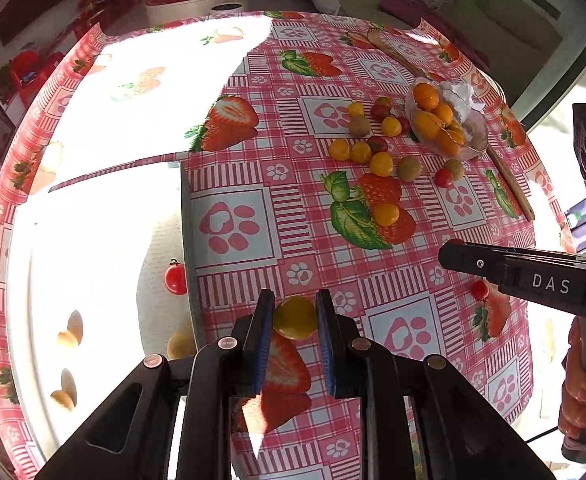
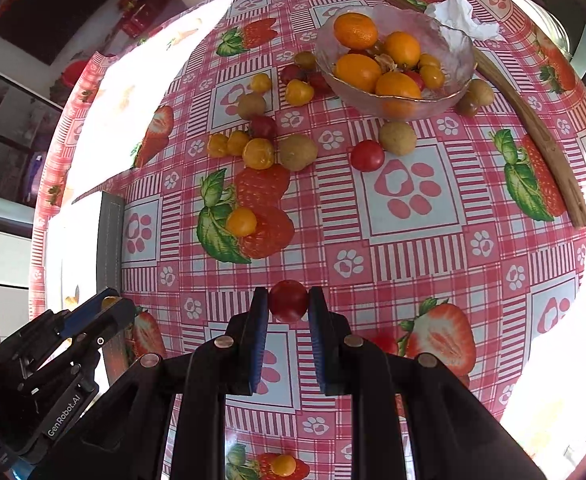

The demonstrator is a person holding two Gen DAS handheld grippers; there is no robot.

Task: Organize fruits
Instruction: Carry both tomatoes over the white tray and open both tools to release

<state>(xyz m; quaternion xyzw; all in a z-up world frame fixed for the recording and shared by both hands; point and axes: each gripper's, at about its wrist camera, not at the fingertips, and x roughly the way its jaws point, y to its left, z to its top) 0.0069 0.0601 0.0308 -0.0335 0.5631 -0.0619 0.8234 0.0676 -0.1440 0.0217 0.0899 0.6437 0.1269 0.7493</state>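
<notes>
Tray [image 1: 187, 240] with a grey rim lies at the left of the table, most of it washed out by glare; one red tomato [image 1: 175, 277] sits inside it near the rim. Left gripper [image 1: 295, 320] stands just right of the tray rim, its blue-padded jaws closed onto a yellow fruit [image 1: 295, 317] held above the checked tablecloth [image 1: 253, 168]. Loose fruit is scattered across the cloth beyond: a single yellow fruit [image 2: 241, 221] on a printed strawberry, then a cluster of yellow, brown and red pieces [image 2: 261, 148] further back. Right gripper [image 2: 288, 302] has its jaws pressed against both sides of a red tomato [image 2: 288, 301]. Glass bowl [image 2: 397, 98] at the far right holds oranges [image 2: 355, 31] and small fruit, with crumpled tissue [image 2: 463, 16] touching its rim and a wooden stick [image 2: 533, 128] beside it.
</notes>
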